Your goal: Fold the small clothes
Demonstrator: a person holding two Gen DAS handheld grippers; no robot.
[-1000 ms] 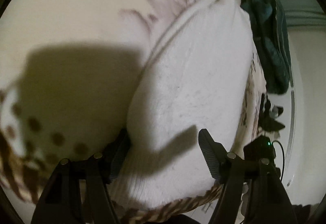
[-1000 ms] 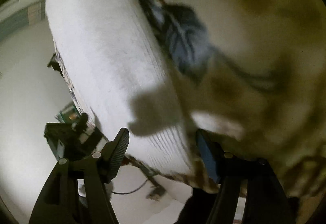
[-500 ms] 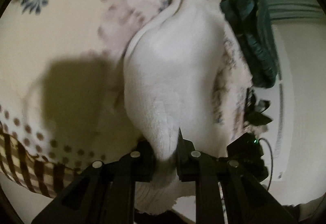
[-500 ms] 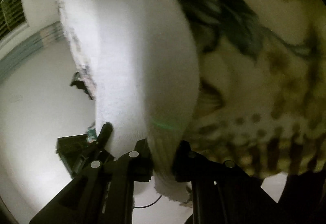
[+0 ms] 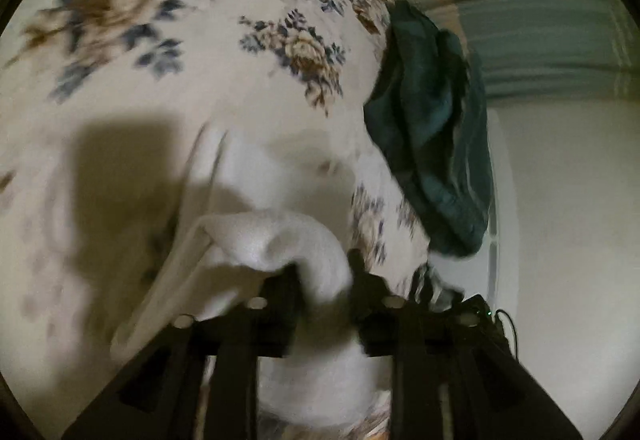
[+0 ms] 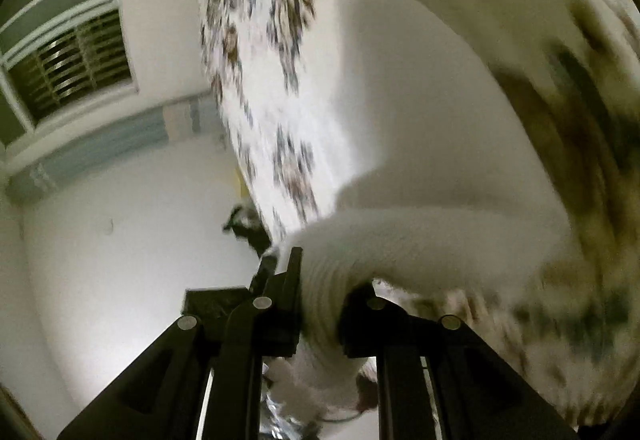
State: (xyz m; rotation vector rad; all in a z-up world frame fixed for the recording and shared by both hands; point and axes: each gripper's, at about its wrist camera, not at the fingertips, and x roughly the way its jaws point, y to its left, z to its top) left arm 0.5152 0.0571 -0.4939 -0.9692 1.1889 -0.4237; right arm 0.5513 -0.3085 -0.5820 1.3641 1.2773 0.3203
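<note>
Over floral sheet [image 5: 168, 88], both tools [image 5: 324, 272] [image 6: 334, 276] clamped on white garment [image 5: 288, 236].

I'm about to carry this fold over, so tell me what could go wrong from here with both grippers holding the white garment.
The left gripper and right gripper each pinch only a bunched edge of the white garment, so fabric may slip out mid-lift. The rest sags loosely toward the floral bedcover, so the fold could land creased or crooked. The dark green cloth lies close by and could get swept along.
</note>
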